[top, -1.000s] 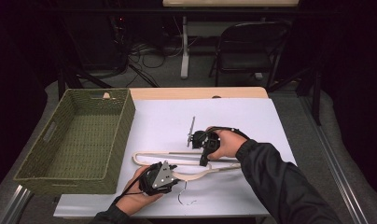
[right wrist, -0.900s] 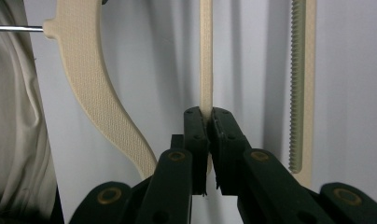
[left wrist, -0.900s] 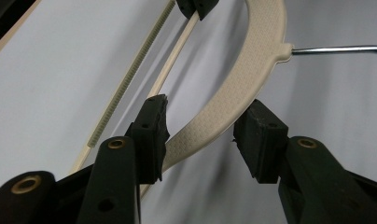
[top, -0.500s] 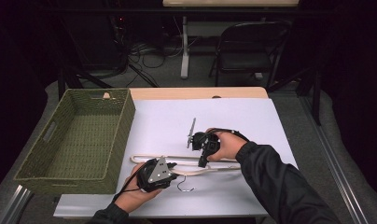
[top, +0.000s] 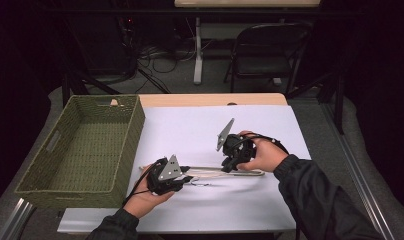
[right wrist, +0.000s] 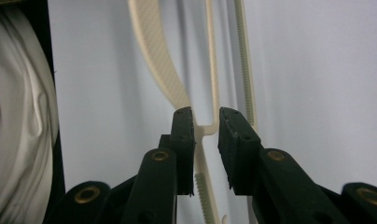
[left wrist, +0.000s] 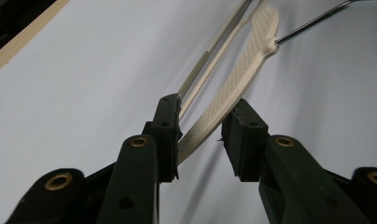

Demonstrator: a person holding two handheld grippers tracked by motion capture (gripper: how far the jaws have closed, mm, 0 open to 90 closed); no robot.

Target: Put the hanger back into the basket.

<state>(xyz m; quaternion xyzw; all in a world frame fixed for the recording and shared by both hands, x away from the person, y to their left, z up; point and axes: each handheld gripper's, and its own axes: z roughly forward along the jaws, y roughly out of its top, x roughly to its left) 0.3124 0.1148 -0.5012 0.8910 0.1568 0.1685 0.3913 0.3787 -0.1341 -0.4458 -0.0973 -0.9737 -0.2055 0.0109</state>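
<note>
High view is showing a cream hanger (top: 225,172) lying flat on the white tabletop (top: 270,205), running left to right near the near edge, right of a green basket (top: 85,150). Both hands are working at it: the left hand-held gripper (top: 182,176) is reaching its left part, and the right hand-held gripper (top: 229,168) is pointing down onto its middle.

Left gripper view is showing the left hand-held gripper (left wrist: 200,140) with its jaws partly spread and just having been closing; the hanger's ribbed arm (left wrist: 233,84) is passing between them, lying against the left jaw, with a gap to the right jaw. A metal hook (left wrist: 312,23) is sticking out of the hanger's far end.

Right gripper view is showing the right hand-held gripper (right wrist: 206,135) with its jaws just having been opening; a thin cream bar (right wrist: 210,70) of the hanger is sitting between them, close to the left jaw, and the pads are not pressing it. White cloth (right wrist: 18,116) is lying at that view's left edge.
</note>
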